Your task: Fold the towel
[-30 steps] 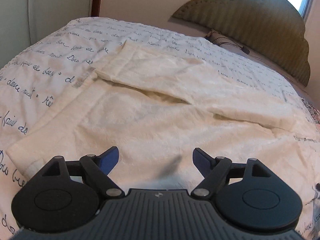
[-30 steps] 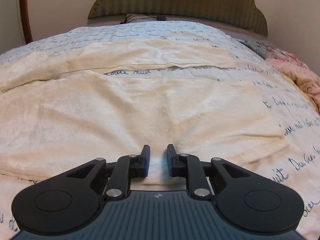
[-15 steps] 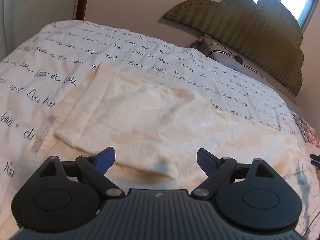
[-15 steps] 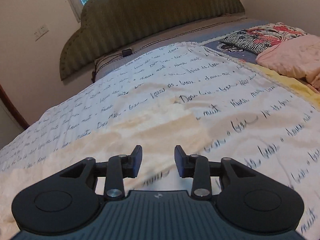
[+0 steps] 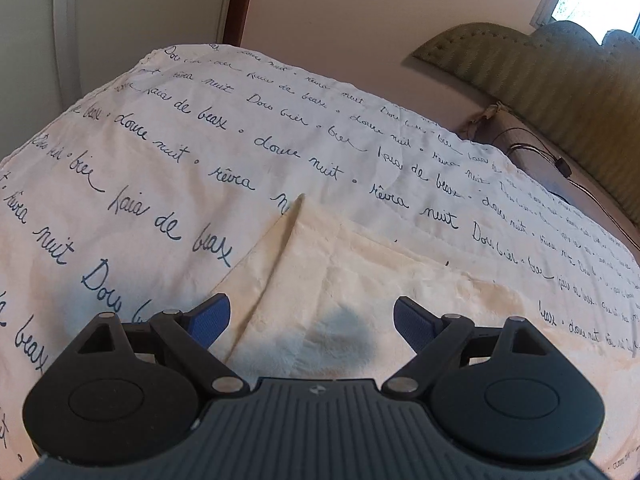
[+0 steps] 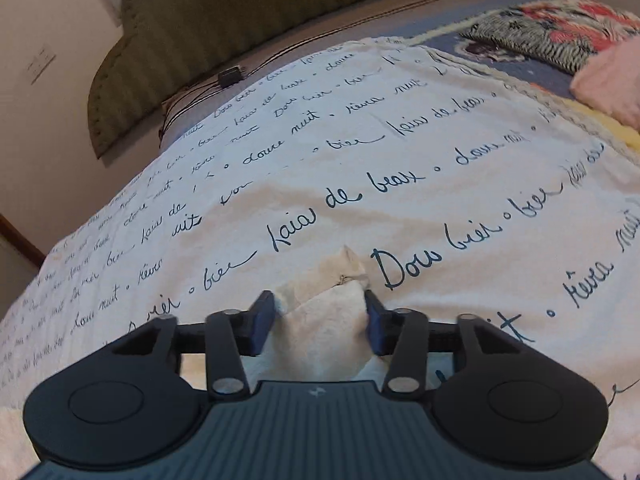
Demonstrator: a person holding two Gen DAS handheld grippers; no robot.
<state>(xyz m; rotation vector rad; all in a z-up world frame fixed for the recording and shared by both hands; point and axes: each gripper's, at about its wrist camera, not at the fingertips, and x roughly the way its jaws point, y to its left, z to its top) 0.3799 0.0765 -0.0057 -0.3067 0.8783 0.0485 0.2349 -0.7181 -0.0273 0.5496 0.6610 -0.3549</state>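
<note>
The cream towel (image 5: 380,272) lies on the bed's script-printed cover, its far left corner (image 5: 299,200) showing a doubled layer. My left gripper (image 5: 312,320) hovers just above that corner area, open wide, nothing between its blue pads. In the right wrist view, a pointed corner of the towel (image 6: 336,304) sits between the fingers of my right gripper (image 6: 318,322). Those fingers stand apart on either side of the corner, open, low over the cover. The rest of the towel is hidden under the gripper body.
The white cover with blue handwriting (image 5: 160,152) spreads over the bed. An olive padded headboard (image 6: 208,12) and a black cable with a small box (image 6: 230,75) lie beyond. Floral fabric (image 6: 552,36) and a pink blanket (image 6: 608,80) sit far right. A wooden door frame (image 5: 236,0) stands far left.
Both grippers have moved forward across the towel to its far corners and dropped lower. The right gripper's fingers have spread wider, and a towel corner now lies between them.
</note>
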